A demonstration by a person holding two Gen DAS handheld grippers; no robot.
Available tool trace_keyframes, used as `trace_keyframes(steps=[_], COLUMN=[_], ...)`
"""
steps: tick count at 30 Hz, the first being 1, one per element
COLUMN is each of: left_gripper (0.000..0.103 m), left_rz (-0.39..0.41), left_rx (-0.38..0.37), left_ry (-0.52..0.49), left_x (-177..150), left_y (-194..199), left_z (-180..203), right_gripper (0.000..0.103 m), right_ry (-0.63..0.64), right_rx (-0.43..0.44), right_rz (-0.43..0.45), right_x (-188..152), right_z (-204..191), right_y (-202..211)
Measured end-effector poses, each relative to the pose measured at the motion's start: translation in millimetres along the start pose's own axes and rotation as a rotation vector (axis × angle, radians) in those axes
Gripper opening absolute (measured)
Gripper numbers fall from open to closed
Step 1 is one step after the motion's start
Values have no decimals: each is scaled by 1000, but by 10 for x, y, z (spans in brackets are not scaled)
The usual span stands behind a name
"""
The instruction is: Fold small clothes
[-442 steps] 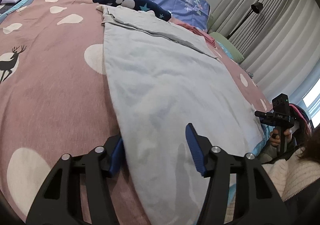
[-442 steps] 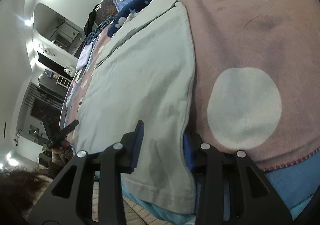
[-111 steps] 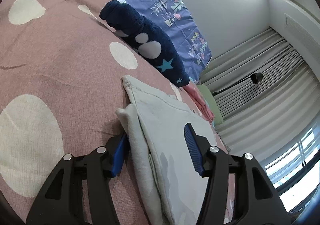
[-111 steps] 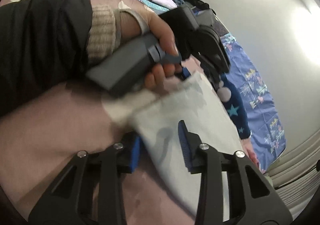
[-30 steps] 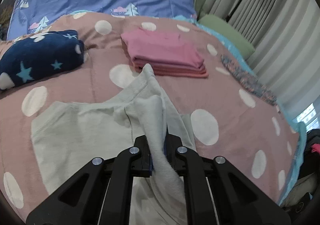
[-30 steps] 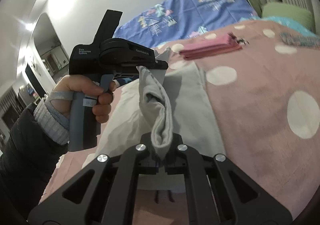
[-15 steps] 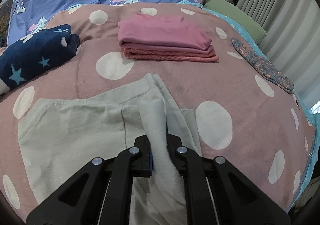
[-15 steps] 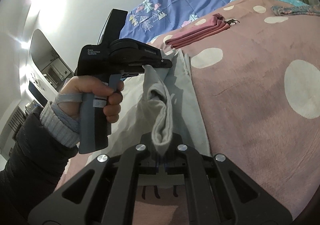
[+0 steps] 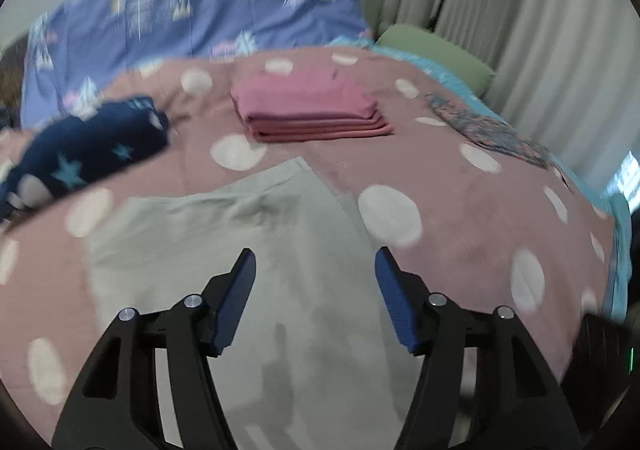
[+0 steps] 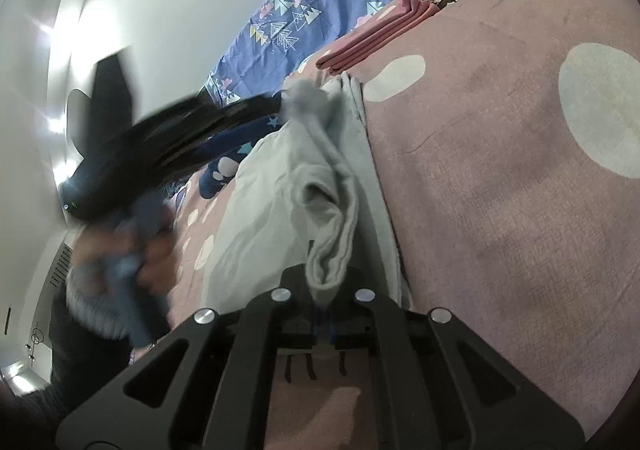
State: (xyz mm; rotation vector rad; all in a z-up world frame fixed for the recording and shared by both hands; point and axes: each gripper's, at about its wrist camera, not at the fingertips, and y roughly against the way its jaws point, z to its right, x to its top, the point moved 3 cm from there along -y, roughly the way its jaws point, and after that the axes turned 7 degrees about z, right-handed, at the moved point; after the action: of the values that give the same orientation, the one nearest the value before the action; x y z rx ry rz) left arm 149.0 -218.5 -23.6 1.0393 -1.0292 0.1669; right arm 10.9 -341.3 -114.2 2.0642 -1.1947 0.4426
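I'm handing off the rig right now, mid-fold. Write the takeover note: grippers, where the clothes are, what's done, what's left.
Left gripper: open, empty, above the grey garment.
Right gripper: shut on a bunched edge of the grey garment, lifted off the pink spotted bedspread.
Grey garment: partly folded, lying flat in the left view.
Done: folded pink stack sits beyond it; a navy star-print item lies to the left.
Left: lay down the right-hand edge, release, smooth, finish the fold.
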Motion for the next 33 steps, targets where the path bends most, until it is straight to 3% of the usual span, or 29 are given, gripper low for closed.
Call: trace_keyframes(steps=[3, 7, 10, 13, 17, 21, 26, 33], left_gripper=[62, 63, 63, 63, 63, 63, 64, 64], left_rz=[15, -23, -70, -117, -100, -37, -73, -55], left_rx=[29, 67, 114, 91, 137, 123, 267, 230], left_ry=[-22, -40, -117, -120, -60, -6, -34, 33], left_x=[-349, -955, -1380, -1695, -1737, -1613, -1680, -1787], left_y=[464, 849, 985, 994, 954, 998, 901, 1047], left_z=[-142, -249, -190, -186, -287, -292, -410, -588], right_gripper=[3, 3, 3, 3, 3, 3, 3, 4], right_ry=[-10, -33, -53, -89, -119, -108, -95, -97], right_rx=[6, 12, 17, 27, 51, 82, 40, -47], right_rz=[-2, -9, -15, -25, -26, -7, -6, -58], right_x=[-5, 0, 16, 52, 123, 208, 218, 14], right_z=[16, 32, 45, 57, 3, -134, -109, 128], right_y=[-3, -18, -31, -54, -24, 61, 70, -17])
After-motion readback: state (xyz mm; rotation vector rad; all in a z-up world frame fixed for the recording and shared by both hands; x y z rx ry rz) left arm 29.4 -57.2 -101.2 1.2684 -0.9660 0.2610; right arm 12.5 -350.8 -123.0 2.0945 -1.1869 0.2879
